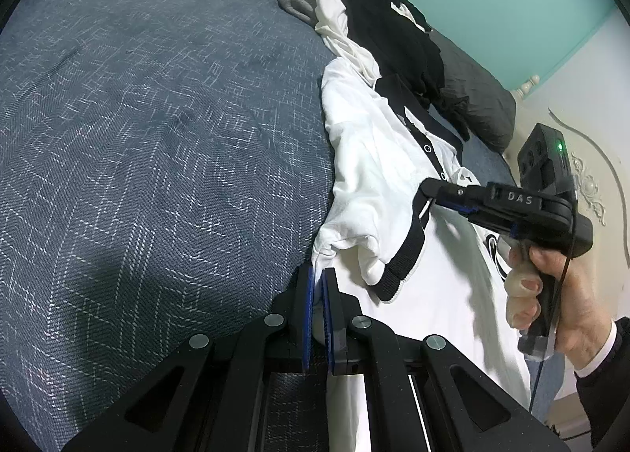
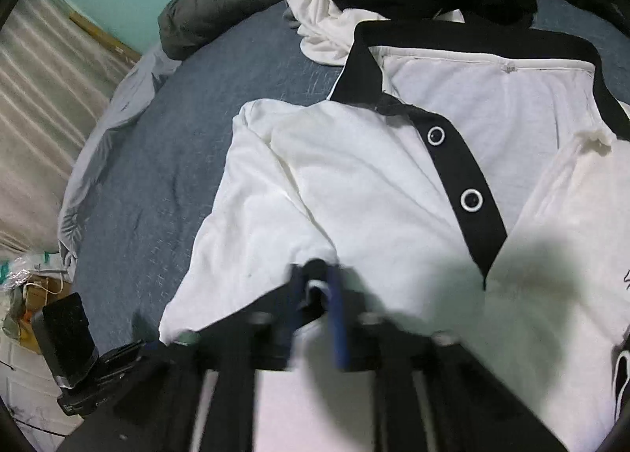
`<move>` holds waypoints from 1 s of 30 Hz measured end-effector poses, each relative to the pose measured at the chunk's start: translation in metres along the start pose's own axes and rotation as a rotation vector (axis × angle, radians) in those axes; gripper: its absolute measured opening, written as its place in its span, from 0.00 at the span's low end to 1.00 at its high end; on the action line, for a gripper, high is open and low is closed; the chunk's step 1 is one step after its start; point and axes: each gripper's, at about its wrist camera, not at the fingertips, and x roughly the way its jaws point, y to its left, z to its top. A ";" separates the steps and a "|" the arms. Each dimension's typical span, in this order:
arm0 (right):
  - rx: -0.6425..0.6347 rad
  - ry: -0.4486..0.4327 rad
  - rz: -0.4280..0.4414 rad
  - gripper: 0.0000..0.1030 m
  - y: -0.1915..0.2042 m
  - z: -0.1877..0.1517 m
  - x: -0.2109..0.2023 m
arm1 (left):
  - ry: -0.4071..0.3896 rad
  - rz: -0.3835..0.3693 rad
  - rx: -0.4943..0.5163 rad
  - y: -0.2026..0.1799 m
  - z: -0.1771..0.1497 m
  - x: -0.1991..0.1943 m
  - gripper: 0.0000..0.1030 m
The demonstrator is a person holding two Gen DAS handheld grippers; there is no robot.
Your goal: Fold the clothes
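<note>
Presently a white polo shirt (image 2: 354, 176) with black collar and placket lies face up on the bed (image 1: 157, 137), covered in a blue-grey patterned spread. One sleeve, with its black cuff (image 1: 401, 255), is folded in across the chest.

Left tool (image 1: 318, 275): jaws all but closed at the shirt's near side edge, with white fabric showing between the blue pads. It appears to hold that edge.

Right tool (image 2: 319, 286): blurred in its own view, jaws drawn together, with a small bit of white and black trim between the pads. In the left wrist view its tip sits by the placket (image 2: 460, 176) and the sleeve cuff. Whether it truly grips the cuff cannot be confirmed.

A heap of unfolded clothes (image 1: 374, 26), white, black and grey, lies just beyond the collar, touching it.

Risks, as judged:
- A thin pinch at the right tool may slip, and the sleeve would fall back open.
- Uneven pull between the two tools would skew the fold line.
- Dragging the shirt toward the heap could snag the collar under it.
</note>
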 end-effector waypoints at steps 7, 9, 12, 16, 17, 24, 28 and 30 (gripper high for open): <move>0.063 -0.063 0.017 0.03 -0.013 0.003 -0.013 | 0.001 -0.004 -0.004 0.001 -0.003 -0.004 0.04; 0.063 -0.055 0.034 0.03 -0.012 0.001 -0.012 | 0.000 -0.004 -0.004 0.000 -0.003 -0.005 0.04; 0.092 -0.074 0.040 0.06 -0.012 0.001 -0.014 | 0.000 -0.003 -0.004 -0.001 -0.002 -0.004 0.04; 0.180 -0.125 0.006 0.30 -0.020 -0.011 -0.030 | 0.001 -0.005 -0.007 -0.001 -0.001 -0.002 0.04; 0.200 -0.143 0.002 0.36 -0.021 -0.015 -0.034 | 0.002 -0.005 -0.008 0.000 0.000 -0.002 0.04; 0.226 -0.116 0.129 0.36 0.011 -0.050 -0.036 | 0.002 -0.005 -0.007 0.001 -0.002 -0.003 0.04; 0.242 -0.073 0.154 0.36 0.025 -0.060 -0.018 | 0.005 -0.005 -0.008 0.002 -0.002 -0.003 0.04; 0.251 -0.057 0.163 0.36 0.031 -0.063 -0.009 | 0.005 -0.005 -0.007 0.002 -0.002 -0.003 0.04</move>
